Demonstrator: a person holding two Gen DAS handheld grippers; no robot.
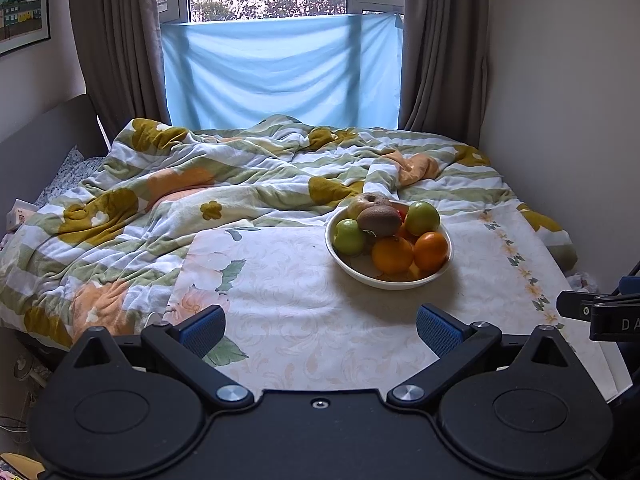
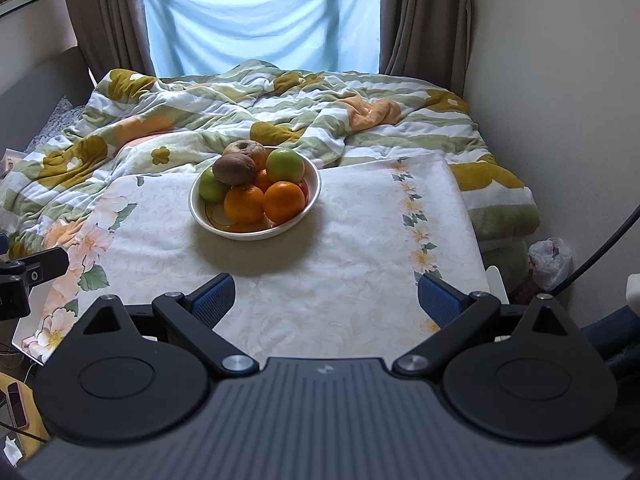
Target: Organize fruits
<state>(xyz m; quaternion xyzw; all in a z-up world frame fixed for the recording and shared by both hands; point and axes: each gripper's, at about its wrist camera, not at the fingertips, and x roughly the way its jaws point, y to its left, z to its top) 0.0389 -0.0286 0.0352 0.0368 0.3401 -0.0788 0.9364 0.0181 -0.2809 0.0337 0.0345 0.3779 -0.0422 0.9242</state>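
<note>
A white bowl (image 1: pixel 392 282) stands on a floral-cloth table (image 1: pixel 288 312) and holds two oranges (image 1: pixel 392 255), two green apples (image 1: pixel 349 237), a brown kiwi (image 1: pixel 379 221) and a brownish apple behind. My left gripper (image 1: pixel 320 330) is open and empty, short of the bowl. In the right wrist view the same bowl (image 2: pixel 248 234) with oranges (image 2: pixel 283 201), green apples (image 2: pixel 285 165) and the kiwi (image 2: pixel 234 168) sits ahead and left of centre. My right gripper (image 2: pixel 326 300) is open and empty, well before the bowl.
The table (image 2: pixel 360 240) stands against a bed with a rumpled flowered duvet (image 1: pixel 200 184). A wall runs along the right side (image 2: pixel 560 120). A white plastic bag (image 2: pixel 550 258) lies on the floor at the right. Curtains and a window are behind the bed.
</note>
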